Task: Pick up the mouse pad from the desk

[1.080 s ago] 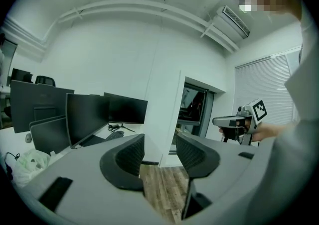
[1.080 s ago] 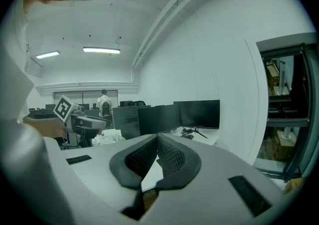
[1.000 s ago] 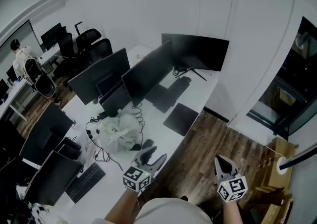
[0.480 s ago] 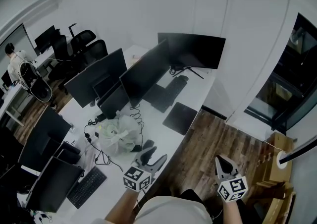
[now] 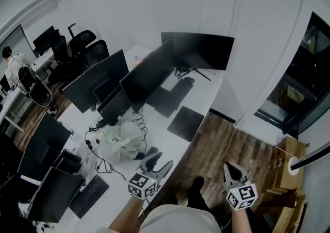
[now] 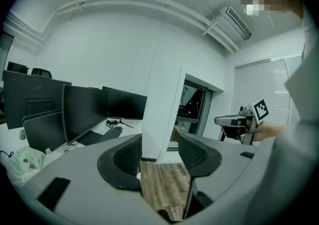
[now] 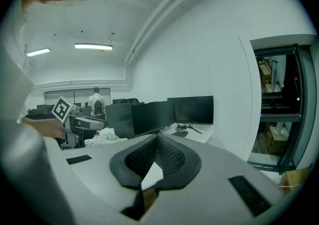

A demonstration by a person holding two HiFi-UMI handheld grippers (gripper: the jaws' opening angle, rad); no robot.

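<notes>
The mouse pad [image 5: 186,122] is a thin, flat, dark sheet, matte black to charcoal, roughly square with straight edges. It lies flush on the long white counter [image 5: 209,90], which runs from near left to far right in the head view. The pad sits towards the far end of the counter, right at the edge that borders the wooden floor [image 5: 221,147], with one corner almost on that edge. Just beyond it, further in on the counter, is a dark keyboard [image 5: 181,88], and behind that stands a wide black monitor [image 5: 198,51] on a thin stand. More dark screens line up to the left of it. A crumpled pale plastic bag [image 5: 119,139] with loose cables around it lies on the nearer stretch of counter, well apart from the pad. The left gripper [image 5: 158,163] hovers over the near edge of the counter, well short of the pad. In the left gripper view its fingers [image 6: 127,154] stand apart, with only floor and wall showing in the gap. The right gripper [image 5: 232,170] hangs over the floor to the right, off the counter. In the right gripper view its fingers [image 7: 172,158] meet at the tips with nothing held between them. Neither gripper touches the pad.
</notes>
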